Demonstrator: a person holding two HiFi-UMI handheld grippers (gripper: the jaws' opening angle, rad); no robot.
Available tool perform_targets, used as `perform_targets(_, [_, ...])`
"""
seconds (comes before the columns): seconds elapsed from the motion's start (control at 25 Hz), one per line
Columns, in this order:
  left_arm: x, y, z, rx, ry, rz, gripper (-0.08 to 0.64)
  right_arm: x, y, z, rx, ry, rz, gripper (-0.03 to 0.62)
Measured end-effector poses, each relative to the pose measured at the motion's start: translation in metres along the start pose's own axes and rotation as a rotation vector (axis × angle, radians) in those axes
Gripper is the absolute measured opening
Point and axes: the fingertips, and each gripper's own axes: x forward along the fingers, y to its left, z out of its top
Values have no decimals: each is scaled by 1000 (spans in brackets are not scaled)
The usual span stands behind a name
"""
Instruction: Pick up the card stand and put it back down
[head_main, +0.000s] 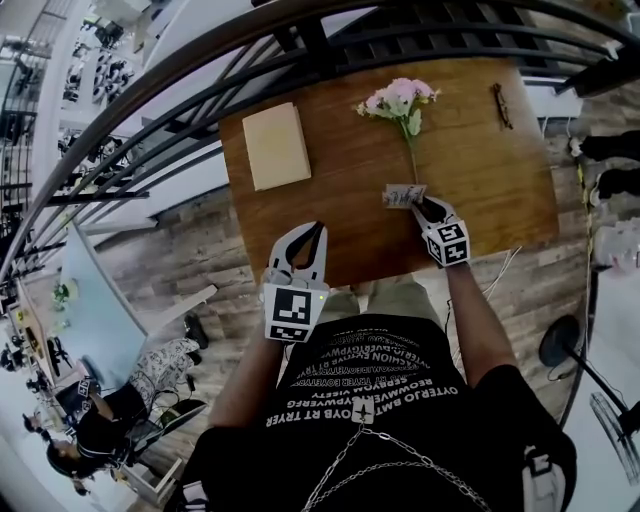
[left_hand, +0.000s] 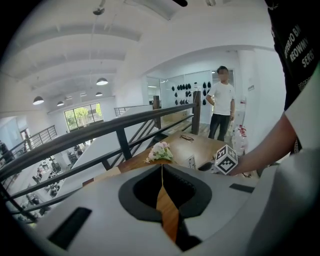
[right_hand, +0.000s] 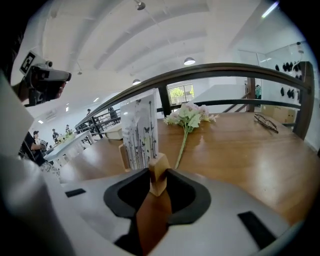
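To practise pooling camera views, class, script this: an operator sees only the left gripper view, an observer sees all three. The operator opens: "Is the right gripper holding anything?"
Observer: Yes. The right gripper view shows the right gripper with its jaws closed on the wooden base of the card stand.
Operator: What is printed on the card?
Observer: Thin dark vertical lines and small butterflies on white.
Operator: Where does my own gripper sit over the table?
Observer: The head view puts the left gripper at the near edge of the table, to the left of the stand and apart from it.
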Motion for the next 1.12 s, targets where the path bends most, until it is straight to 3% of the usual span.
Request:
perform_targets(0.32, [-4, -1, 5, 11, -21, -4, 29, -2, -1, -1, -31, 11, -65, 134])
perform_targets(0.56, [-11, 0, 18, 17, -73, -4, 29, -34, -2, 22, -47, -25, -109, 167])
perform_targets(0.72, [-18, 4, 31, 10, -125, 0, 29, -70, 0, 50, -73, -60, -164, 141])
perform_targets(0.84, [-25, 9, 42, -1, -176, 4, 29, -96, 6, 76, -100, -97, -197, 84])
perform_targets(1.12, [-47, 12, 57, 2, -254, -10, 29, -161, 49, 152, -153, -261, -210, 21])
